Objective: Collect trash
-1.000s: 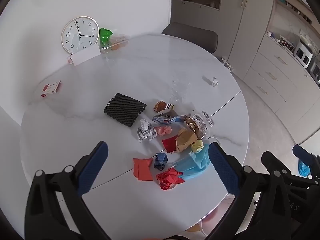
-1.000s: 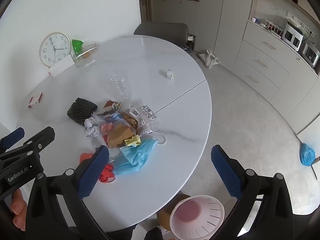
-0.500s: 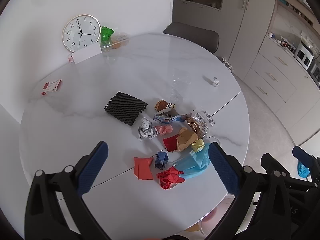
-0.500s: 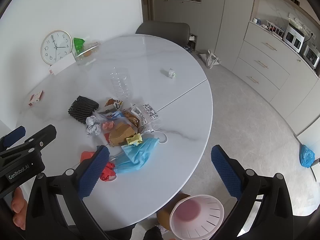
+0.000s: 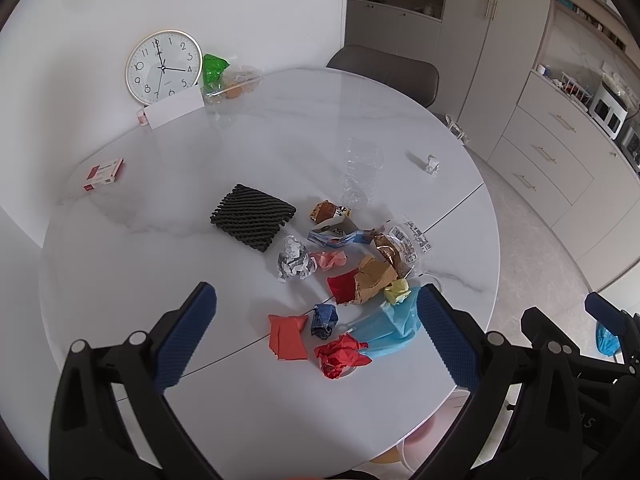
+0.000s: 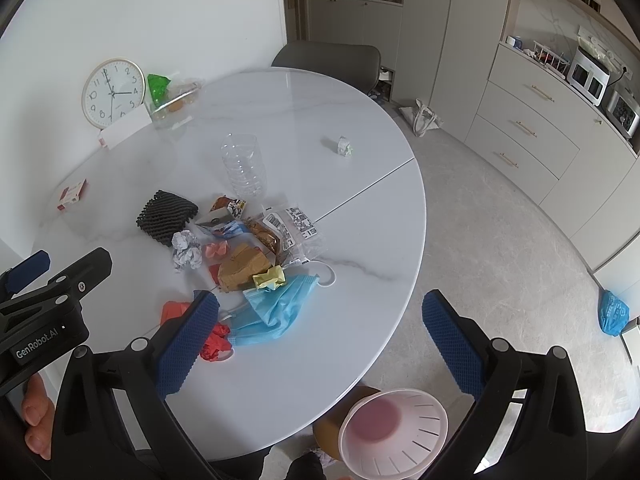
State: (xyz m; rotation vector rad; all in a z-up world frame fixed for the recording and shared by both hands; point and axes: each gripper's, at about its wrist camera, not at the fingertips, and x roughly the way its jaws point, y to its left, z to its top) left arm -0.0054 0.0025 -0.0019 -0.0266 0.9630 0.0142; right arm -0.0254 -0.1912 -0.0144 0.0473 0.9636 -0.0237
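Observation:
A pile of trash lies on the round white marble table point(image 5: 160, 280): a blue face mask point(image 5: 390, 330), red crumpled paper point(image 5: 340, 356), an orange-red sheet point(image 5: 288, 336), foil ball point(image 5: 294, 260), brown paper point(image 5: 374, 278), yellow wad point(image 5: 397, 291), clear wrapper point(image 5: 408, 236) and a clear plastic bottle point(image 5: 360, 176). My left gripper point(image 5: 316, 336) is open above the pile. My right gripper point(image 6: 316, 332) is open over the table's near edge, beside the mask point(image 6: 276, 308). A pink waste bin point(image 6: 394, 432) stands on the floor below the table edge.
A black mesh pad point(image 5: 252, 216), a small red box point(image 5: 104, 174), a clock point(image 5: 163, 66), a white card and a green-topped bag point(image 5: 216, 70) sit farther back. A small paper wad point(image 5: 432, 164) lies apart at the right. A chair point(image 5: 384, 72) and cabinets stand behind.
Both grippers have drawn slightly closer to the table, so the pile looks a little larger. Nothing on the table has moved, and both grippers stay open.

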